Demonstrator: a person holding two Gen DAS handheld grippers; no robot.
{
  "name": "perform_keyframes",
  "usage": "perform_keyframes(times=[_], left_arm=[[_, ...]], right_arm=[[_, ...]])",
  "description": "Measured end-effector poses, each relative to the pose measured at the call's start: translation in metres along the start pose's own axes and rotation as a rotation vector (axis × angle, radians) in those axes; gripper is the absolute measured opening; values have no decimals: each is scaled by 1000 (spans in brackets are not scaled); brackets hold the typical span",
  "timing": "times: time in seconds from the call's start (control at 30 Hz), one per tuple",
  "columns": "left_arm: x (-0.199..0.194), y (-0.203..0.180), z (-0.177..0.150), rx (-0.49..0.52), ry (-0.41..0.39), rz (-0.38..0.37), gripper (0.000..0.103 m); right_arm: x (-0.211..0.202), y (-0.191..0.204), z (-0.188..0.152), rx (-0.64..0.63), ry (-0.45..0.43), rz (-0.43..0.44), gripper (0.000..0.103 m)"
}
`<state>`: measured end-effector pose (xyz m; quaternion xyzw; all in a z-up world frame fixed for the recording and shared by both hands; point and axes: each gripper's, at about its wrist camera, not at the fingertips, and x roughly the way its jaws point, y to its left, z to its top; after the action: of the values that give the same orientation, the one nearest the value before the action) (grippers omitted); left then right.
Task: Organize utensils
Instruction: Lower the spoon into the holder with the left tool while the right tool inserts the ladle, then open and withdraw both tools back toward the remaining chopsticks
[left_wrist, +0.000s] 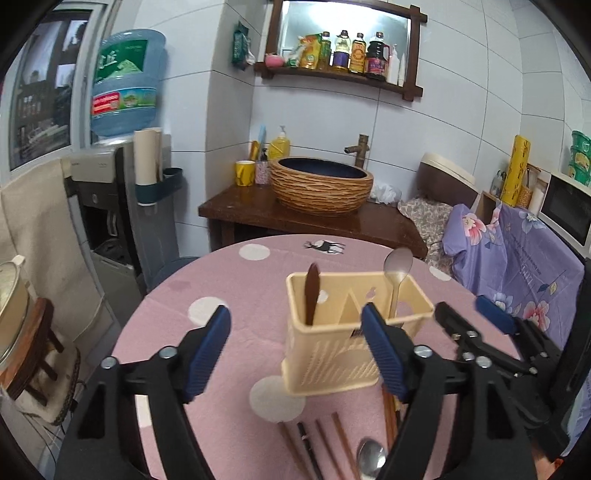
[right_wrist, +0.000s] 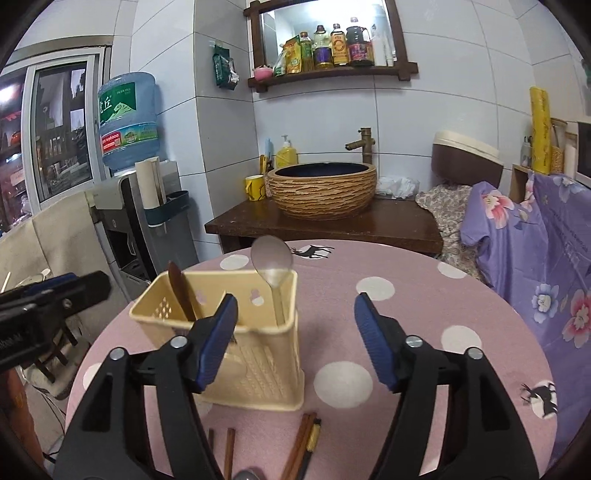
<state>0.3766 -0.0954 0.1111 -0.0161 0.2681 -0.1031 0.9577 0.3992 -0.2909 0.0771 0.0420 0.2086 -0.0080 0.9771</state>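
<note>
A cream plastic utensil holder (left_wrist: 343, 354) (right_wrist: 243, 350) stands on the pink dotted round table (left_wrist: 221, 288) (right_wrist: 424, 306). In it stand a dark wooden spoon (left_wrist: 312, 291) (right_wrist: 181, 295) on the left and a metal spoon (left_wrist: 397, 273) (right_wrist: 272, 269) on the right. Several wooden chopsticks (left_wrist: 332, 443) (right_wrist: 299, 443) and a metal spoon (left_wrist: 371, 458) lie on the table in front of the holder. My left gripper (left_wrist: 295, 350) is open, nothing between its fingers. My right gripper (right_wrist: 295, 339) (left_wrist: 476, 317) is open too, and empty.
Behind the table stands a dark wooden counter (right_wrist: 332, 225) with a woven basin (right_wrist: 321, 192) and a brass tap (right_wrist: 364, 144). A water dispenser (left_wrist: 122, 206) is at the left, a sofa under purple floral cloth (right_wrist: 546, 258) at the right. A stool (left_wrist: 33, 350) stands lower left.
</note>
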Motion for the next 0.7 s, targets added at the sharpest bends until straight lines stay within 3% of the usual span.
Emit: perform_keyframes(times=[0.13, 0.4, 0.53, 0.7], left_arm=[[-17, 11, -31, -17, 20, 16, 88], [-16, 20, -90, -2, 136, 44, 88], [-13, 29, -110, -40, 177, 32, 82], [-9, 37, -132, -75, 215, 42, 67]], right_arm=[[-26, -9, -25, 21, 76, -40, 73], [-35, -31, -84, 87, 291, -45, 73], [-33, -34, -106, 108, 352, -37, 70], [-26, -30, -124, 116, 407, -16, 62]])
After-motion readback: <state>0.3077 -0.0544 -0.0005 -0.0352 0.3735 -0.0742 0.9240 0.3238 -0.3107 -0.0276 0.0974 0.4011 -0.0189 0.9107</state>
